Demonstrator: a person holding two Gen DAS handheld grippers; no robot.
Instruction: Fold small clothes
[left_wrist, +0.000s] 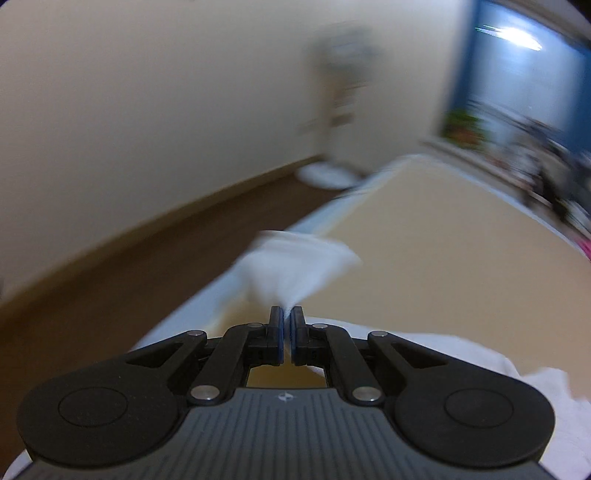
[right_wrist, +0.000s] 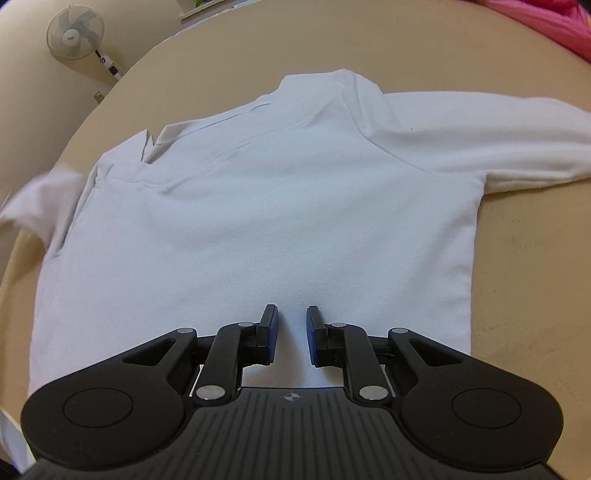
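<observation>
A small white long-sleeved shirt (right_wrist: 258, 206) lies spread flat on a tan table (right_wrist: 535, 258), collar at the far side, one sleeve (right_wrist: 480, 144) stretched out to the right. My right gripper (right_wrist: 292, 314) is open and empty, its fingers just above the shirt's near hem. My left gripper (left_wrist: 287, 314) is shut on a bunched white piece of the shirt, the left sleeve (left_wrist: 295, 266), which fans out blurred past the fingertips above the table (left_wrist: 424, 258). That sleeve shows blurred at the left edge of the right wrist view (right_wrist: 40, 206).
A standing fan (right_wrist: 75, 33) is by the wall beyond the table's far left edge. Pink fabric (right_wrist: 554, 22) lies at the far right. Brown floor (left_wrist: 129, 277) lies left of the table, and dark clutter (left_wrist: 546, 173) sits at its far end.
</observation>
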